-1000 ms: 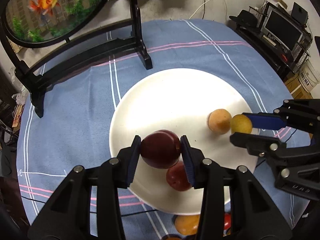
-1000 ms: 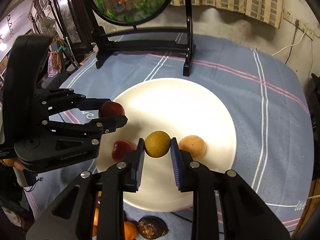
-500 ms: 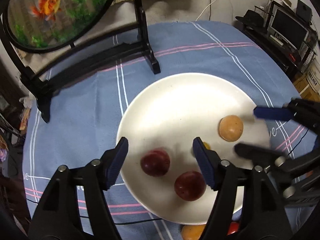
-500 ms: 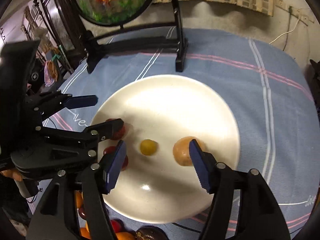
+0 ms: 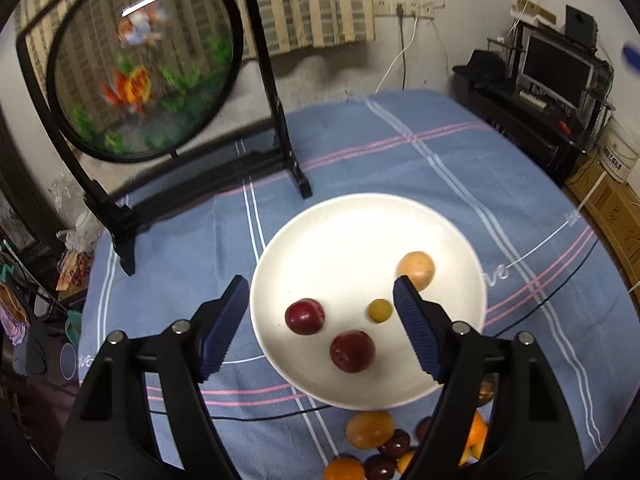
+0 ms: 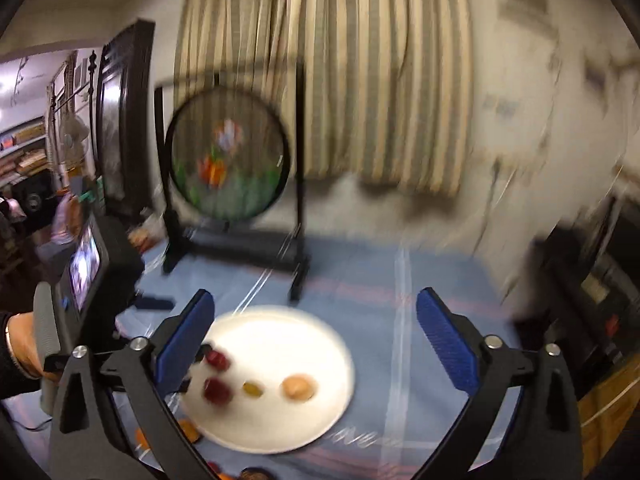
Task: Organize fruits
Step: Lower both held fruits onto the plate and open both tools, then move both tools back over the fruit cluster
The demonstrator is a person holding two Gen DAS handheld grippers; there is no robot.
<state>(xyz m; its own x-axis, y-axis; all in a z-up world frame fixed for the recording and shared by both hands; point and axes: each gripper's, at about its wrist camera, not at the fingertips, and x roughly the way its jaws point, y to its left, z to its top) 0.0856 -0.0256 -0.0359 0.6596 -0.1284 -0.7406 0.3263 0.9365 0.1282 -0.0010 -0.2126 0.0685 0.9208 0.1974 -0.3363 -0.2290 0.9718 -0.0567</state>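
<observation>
The left gripper (image 5: 320, 320) hangs above the white plate (image 5: 348, 232), fingers spread wide and holding nothing. Two red plums (image 5: 305, 316) and a small yellow fruit (image 5: 380, 310) lie on the plate between its fingers, touching neither. The right gripper (image 6: 314, 344) is also wide apart, empty, the plate below it, with a peach (image 6: 298, 388) on the plate's right.

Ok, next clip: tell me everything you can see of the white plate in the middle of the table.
The white plate is round, shallow and glossy, likely ceramic, lying flat on the blue striped tablecloth. It holds four fruits, all in its near half: two dark red plums, a small yellow-green fruit and a pale orange fruit, none touching another. The far half is bare. More fruit lies loose on the cloth by its near rim. Neither open claw touches it.
</observation>
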